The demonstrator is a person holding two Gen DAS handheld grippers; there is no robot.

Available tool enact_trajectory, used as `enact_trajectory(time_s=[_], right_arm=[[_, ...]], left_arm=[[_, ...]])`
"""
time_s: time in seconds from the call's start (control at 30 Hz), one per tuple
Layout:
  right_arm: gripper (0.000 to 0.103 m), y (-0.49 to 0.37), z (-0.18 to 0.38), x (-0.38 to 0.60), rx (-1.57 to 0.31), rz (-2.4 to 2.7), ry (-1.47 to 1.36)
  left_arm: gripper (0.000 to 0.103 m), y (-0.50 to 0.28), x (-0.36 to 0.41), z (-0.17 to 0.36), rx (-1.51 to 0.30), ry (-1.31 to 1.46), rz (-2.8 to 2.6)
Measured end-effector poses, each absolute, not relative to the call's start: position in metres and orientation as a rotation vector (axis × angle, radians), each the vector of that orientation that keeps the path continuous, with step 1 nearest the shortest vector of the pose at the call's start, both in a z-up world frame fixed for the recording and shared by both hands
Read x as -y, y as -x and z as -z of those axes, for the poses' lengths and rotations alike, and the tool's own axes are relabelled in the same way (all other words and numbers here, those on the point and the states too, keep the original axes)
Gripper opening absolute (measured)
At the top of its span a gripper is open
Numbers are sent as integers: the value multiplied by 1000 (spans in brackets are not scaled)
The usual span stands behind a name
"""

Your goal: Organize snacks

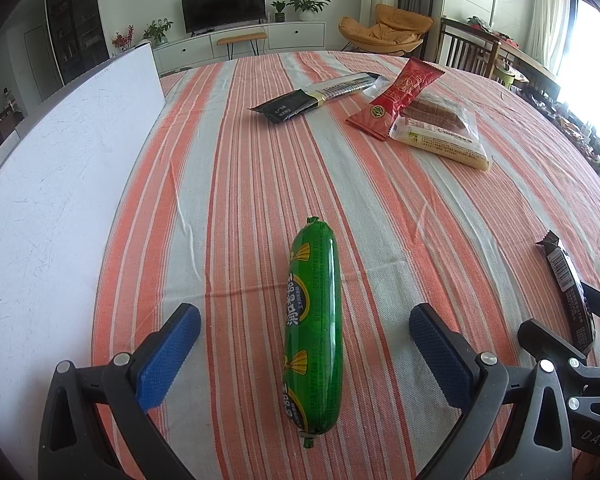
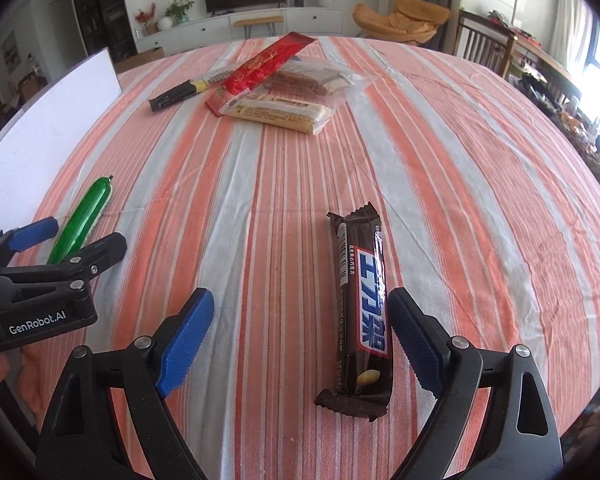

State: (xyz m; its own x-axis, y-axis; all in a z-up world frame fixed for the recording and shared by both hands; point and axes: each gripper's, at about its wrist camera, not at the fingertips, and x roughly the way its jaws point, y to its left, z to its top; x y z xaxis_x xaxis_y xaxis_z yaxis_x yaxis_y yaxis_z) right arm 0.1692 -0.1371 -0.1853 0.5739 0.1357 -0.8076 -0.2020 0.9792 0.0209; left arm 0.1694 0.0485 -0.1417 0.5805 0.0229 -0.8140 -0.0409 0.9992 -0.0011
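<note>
Left gripper [image 1: 305, 344] wide open around green sausage [image 1: 314, 332]; right gripper [image 2: 300, 336] wide open by brown chocolate bar [image 2: 362, 312].

Probably lined up along each snack to close on its sides. Shiny, fat sausage with pinched ends, flat on striped tablecloth [image 1: 380, 208]. Crinkly-ended bar touching right blue pad [image 2: 416, 348]. Other snacks piled far off; white board [image 1: 60, 184] at left.

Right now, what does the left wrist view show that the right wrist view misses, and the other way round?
Only the left wrist view shows the green sausage full length, lying between the open left gripper's fingers. Only the right wrist view shows the whole brown chocolate bar, between the open right gripper's fingers. Both show the striped tablecloth, white board and far snack pile.
</note>
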Motion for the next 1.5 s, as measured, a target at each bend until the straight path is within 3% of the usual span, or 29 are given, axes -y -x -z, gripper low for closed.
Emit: enact_trajectory(time_s=[0.83, 1.1, 1.23, 1.33, 1.37, 1.43, 1.47, 1.5], right_arm=[[92, -169, 185, 139, -943, -194, 61], [91, -167, 178, 236, -854, -247, -558], [89, -176, 171, 227, -920, -226, -452], [89, -183, 159, 184, -983, -206, -139], [89, -184, 160, 175, -1028, -187, -70], [87, -181, 164, 165, -1098, -173, -25], [83, -178, 166, 162, -1111, -180, -18], [51, -175, 169, 159, -1127, -178, 5]], left_arm=[[102, -172, -49, 139, -1000, 15, -3], [82, -166, -51, 130, -1025, 82, 60], [72, -168, -39, 131, -1029, 11, 79], [43, -167, -35, 129, -1014, -45, 66], [22, -167, -37, 128, -1010, -39, 64], [23, -166, -43, 128, -1005, -13, 80], [23, -165, -45, 128, -994, -3, 78], [22, -162, -48, 128, -986, 6, 76]])
